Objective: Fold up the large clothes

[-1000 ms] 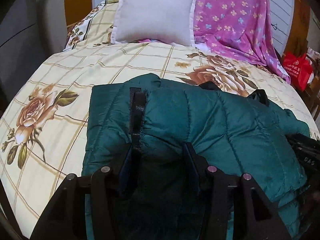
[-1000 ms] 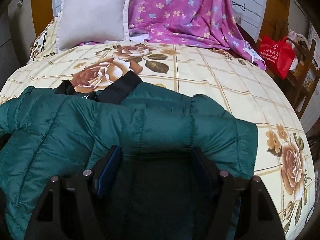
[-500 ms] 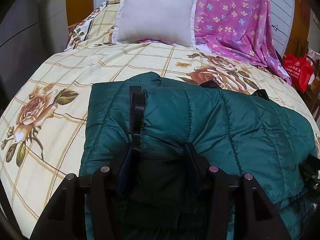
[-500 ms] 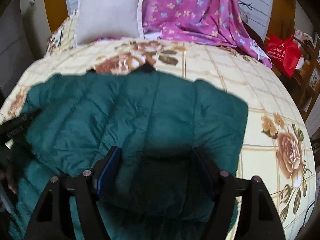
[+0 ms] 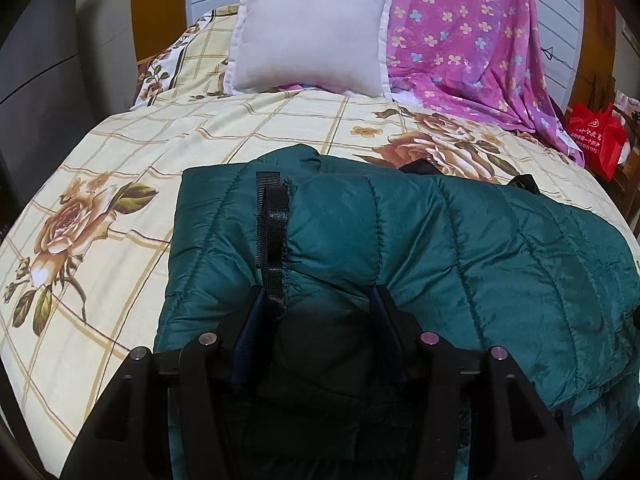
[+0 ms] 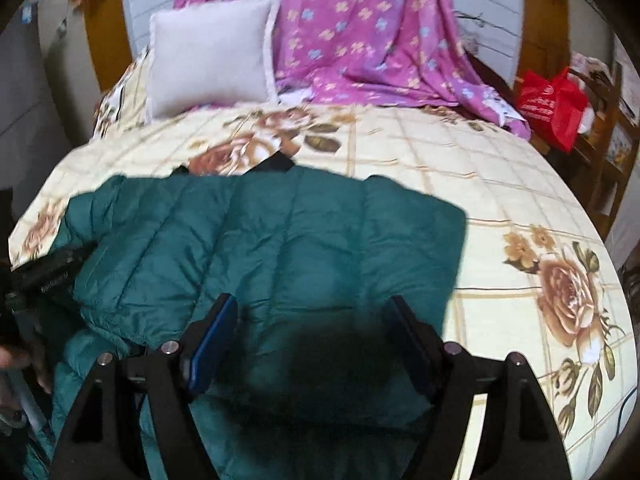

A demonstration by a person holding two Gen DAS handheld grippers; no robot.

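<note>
The teal quilted jacket (image 5: 460, 248) lies folded on the bed (image 5: 120, 184), beneath both grippers. Left gripper (image 5: 316, 312) jaws have just been opening around a padded fold; right gripper (image 6: 312, 320) hovers released above it. Withdraw both grippers straight back to avoid dragging the fold.

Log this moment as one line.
jacket: folded on bed | left tongs: just opening, jacket fold between | right tongs: open above jacket

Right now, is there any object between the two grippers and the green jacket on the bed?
Nothing visible. The green jacket lies directly under the left gripper and the right gripper, with its fabric between their fingers. The pillow sits far behind.
</note>
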